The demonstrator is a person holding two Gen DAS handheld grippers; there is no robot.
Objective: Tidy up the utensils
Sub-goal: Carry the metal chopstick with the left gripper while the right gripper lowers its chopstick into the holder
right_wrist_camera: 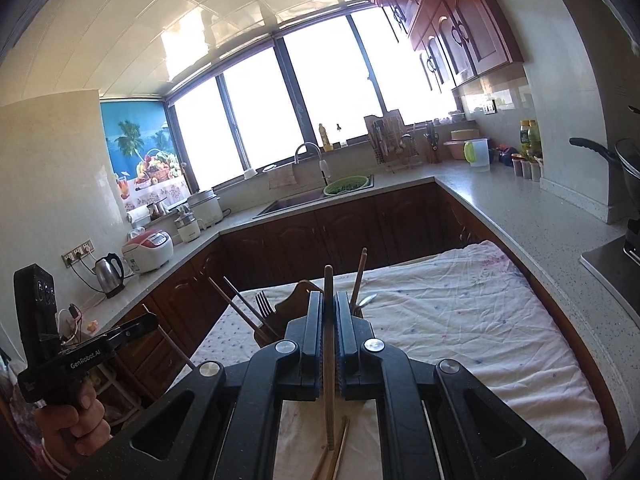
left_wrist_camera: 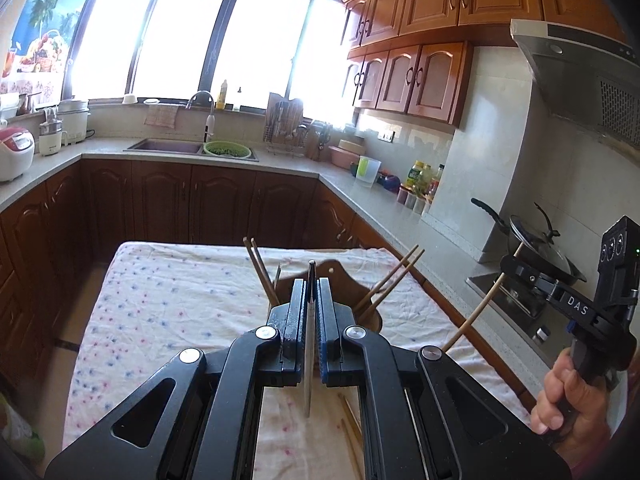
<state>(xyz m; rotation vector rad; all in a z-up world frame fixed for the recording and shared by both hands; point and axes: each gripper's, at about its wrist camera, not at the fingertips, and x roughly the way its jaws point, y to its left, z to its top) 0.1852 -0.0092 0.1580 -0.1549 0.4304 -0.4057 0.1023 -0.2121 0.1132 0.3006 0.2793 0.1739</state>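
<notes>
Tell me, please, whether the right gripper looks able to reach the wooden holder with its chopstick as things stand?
Probably yes. The right gripper, shut on a chopstick, faces the wooden holder directly ahead over bare cloth; only the chopsticks and fork already standing in it crowd the opening.

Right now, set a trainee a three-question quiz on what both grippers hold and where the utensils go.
1. True or false: the left gripper is shut on a thin metal utensil.
2. What does the right gripper hold: A wooden chopstick, B fork, C spoon?
3. Fill in: the dark wooden utensil holder stands on the ___ cloth.

Key: 1 true; 2 A; 3 floral white tablecloth.
</notes>
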